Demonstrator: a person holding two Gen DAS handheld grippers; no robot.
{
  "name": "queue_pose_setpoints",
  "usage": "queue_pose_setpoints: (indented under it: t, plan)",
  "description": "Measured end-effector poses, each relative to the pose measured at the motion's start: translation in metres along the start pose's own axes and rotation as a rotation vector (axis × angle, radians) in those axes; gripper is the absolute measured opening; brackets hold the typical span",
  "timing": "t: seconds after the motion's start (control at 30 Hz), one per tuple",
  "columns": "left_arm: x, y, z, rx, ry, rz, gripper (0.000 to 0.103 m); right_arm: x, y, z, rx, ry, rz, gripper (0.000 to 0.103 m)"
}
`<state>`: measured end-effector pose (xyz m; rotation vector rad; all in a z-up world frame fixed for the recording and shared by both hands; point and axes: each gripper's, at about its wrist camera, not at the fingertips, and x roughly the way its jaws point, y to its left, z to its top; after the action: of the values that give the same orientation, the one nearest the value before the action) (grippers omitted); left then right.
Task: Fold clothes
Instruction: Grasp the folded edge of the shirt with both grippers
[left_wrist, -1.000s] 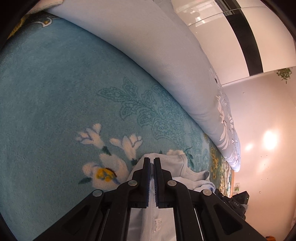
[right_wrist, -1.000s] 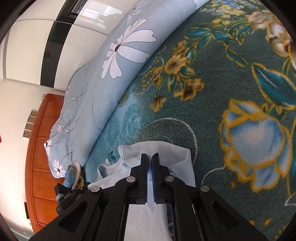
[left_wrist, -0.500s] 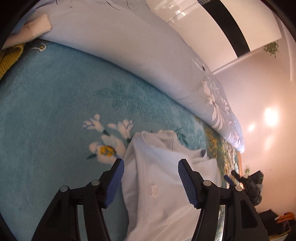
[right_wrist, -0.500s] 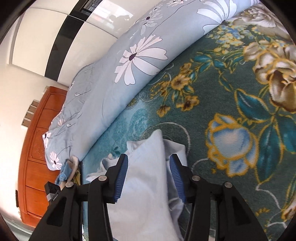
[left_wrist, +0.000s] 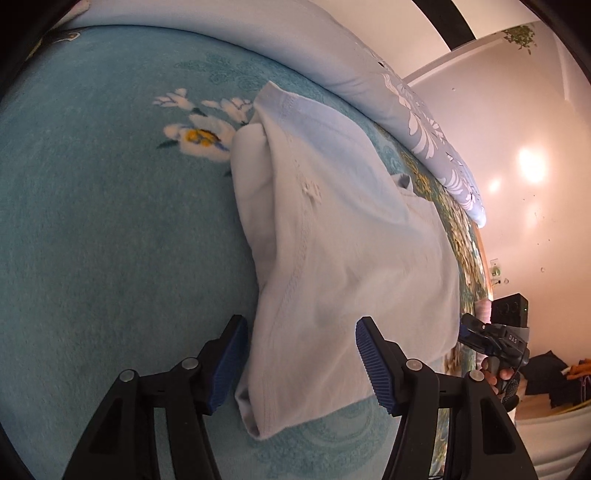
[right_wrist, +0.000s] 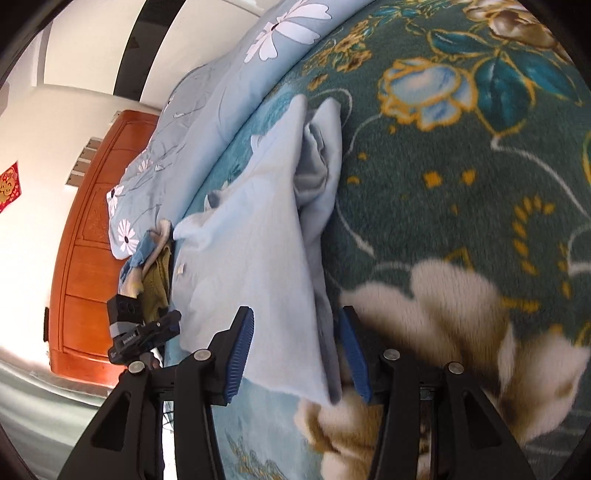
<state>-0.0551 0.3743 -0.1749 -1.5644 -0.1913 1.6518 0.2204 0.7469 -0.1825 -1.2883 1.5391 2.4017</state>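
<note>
A pale blue garment (left_wrist: 332, 229) lies folded in a long strip on the teal flowered blanket (left_wrist: 110, 221). My left gripper (left_wrist: 301, 358) stands open over its near end, and the cloth lies between the blue pads without being pinched. In the right wrist view the same garment (right_wrist: 251, 251) runs away from me, with loose layers bunched along its right edge. My right gripper (right_wrist: 297, 354) is open too, its fingers on either side of the near hem. Each view shows the other gripper at the garment's far side: the right gripper (left_wrist: 495, 339) and the left gripper (right_wrist: 144, 332).
A light blue quilt with white flowers (left_wrist: 332, 62) is rolled along the far side of the bed (right_wrist: 229, 85). A small heap of other clothes (right_wrist: 155, 266) lies by the wooden headboard (right_wrist: 85, 240). Dark clothes (left_wrist: 546, 376) lie beyond the bed's edge.
Both grippers were shut on the garment a second ago. Both have since opened, let it go and drawn back, so more of the folded cloth now shows.
</note>
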Motion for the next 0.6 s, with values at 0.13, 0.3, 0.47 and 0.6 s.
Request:
queue_pose_setpoints:
  t: [0.13, 0.3, 0.47, 0.6]
  plan:
    - [-0.005, 0.008, -0.017, -0.061, 0.001, -0.038, 0.065, -0.009, -0.005, -0.025, 0.025, 0.008, 0.014, 0.049]
    - [-0.005, 0.013, -0.020, -0.148, -0.030, -0.062, 0.064, -0.003, -0.002, -0.027, 0.073, -0.038, 0.013, 0.052]
    - [-0.006, 0.016, -0.024, -0.188, -0.063, -0.064, 0.051, 0.006, 0.004, -0.025, 0.100, -0.070, 0.043, 0.027]
    - [-0.008, 0.025, -0.027, -0.234, -0.084, -0.049, 0.013, 0.007, -0.001, -0.025, 0.137, -0.095, 0.051, 0.011]
